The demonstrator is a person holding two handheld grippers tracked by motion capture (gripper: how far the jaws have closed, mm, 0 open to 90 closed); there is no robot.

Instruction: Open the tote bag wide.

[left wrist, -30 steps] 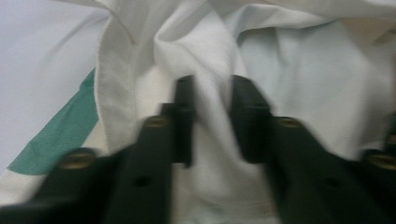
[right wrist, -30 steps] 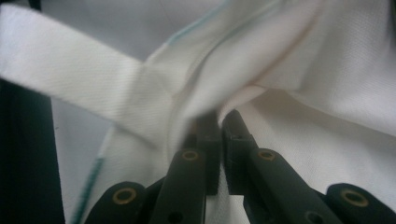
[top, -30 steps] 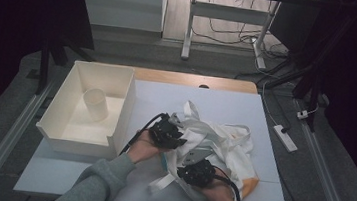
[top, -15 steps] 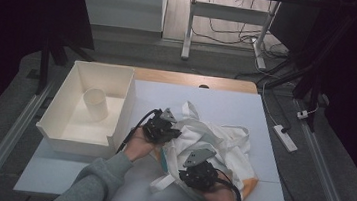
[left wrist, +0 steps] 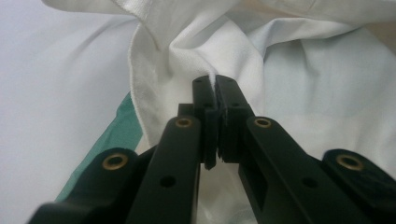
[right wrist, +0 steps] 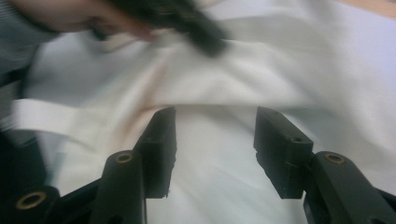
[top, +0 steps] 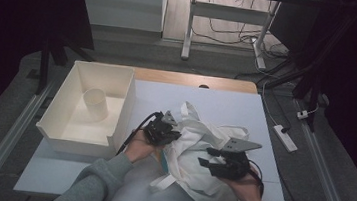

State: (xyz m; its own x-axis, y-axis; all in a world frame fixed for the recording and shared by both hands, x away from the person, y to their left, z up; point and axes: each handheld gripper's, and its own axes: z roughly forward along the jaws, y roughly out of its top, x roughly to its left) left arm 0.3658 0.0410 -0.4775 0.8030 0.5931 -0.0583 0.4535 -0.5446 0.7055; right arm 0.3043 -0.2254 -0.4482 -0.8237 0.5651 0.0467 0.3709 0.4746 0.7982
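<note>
1. Your left gripper [left wrist: 215, 93] is clamped on a fold of the white cloth bag [top: 201, 153], at its left edge.
2. Your right gripper [right wrist: 215, 140] has just been opening; its jaws stand apart over the cloth, gripping nothing.
3. The bag lies crumpled mid-table, right of the white bin [top: 121, 99] holding a cup [top: 96, 103].
4. Progress looks early: one edge is pinched, the bag is not yet spread, and something green [left wrist: 116, 135] peeks from under it.
5. Compared with a second ago, your right hand has lifted off the bag and moved right.
</note>
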